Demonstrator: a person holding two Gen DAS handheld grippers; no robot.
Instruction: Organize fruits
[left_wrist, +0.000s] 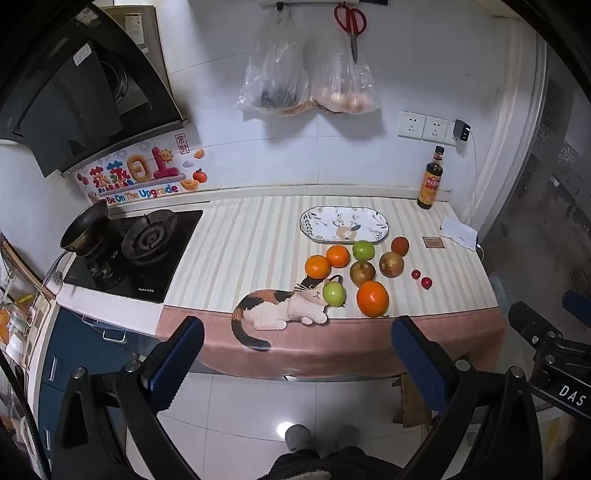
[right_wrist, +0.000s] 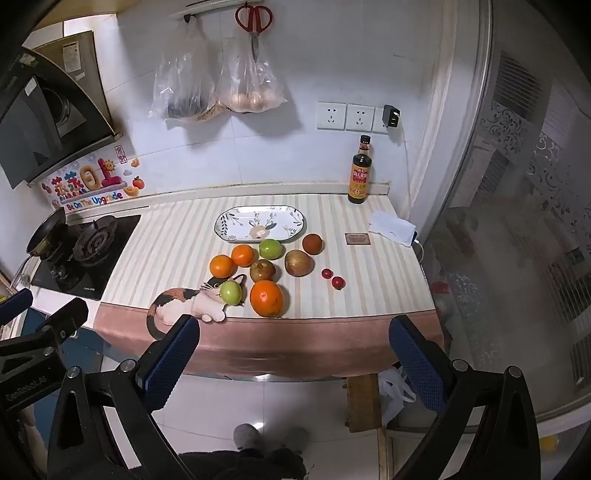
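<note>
- Both grippers, the left gripper (left_wrist: 295, 354) and right gripper (right_wrist: 293, 352), hang spread wide, holding nothing, short of the counter's near edge.
- Fruits (right_wrist: 266, 298) cluster on the striped cloth (right_wrist: 177, 251): oranges, green apples, brownish ones, two small red ones, near an oval plate (right_wrist: 225, 225).

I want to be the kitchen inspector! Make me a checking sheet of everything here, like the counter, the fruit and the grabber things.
Surface: striped cloth with a cat picture covers the counter.
Job's things: oval plate empty; three oranges, largest nearest the edge; two green fruits; two small red fruits; brownish fruits between.
Clutter: sauce bottle, white paper, small card.
Grippers: left gripper and right gripper open, empty, short of the counter.
Cables: charger plugged in, lead hanging down.
Surroundings: stove with pan, hanging bags, scissors.
</note>
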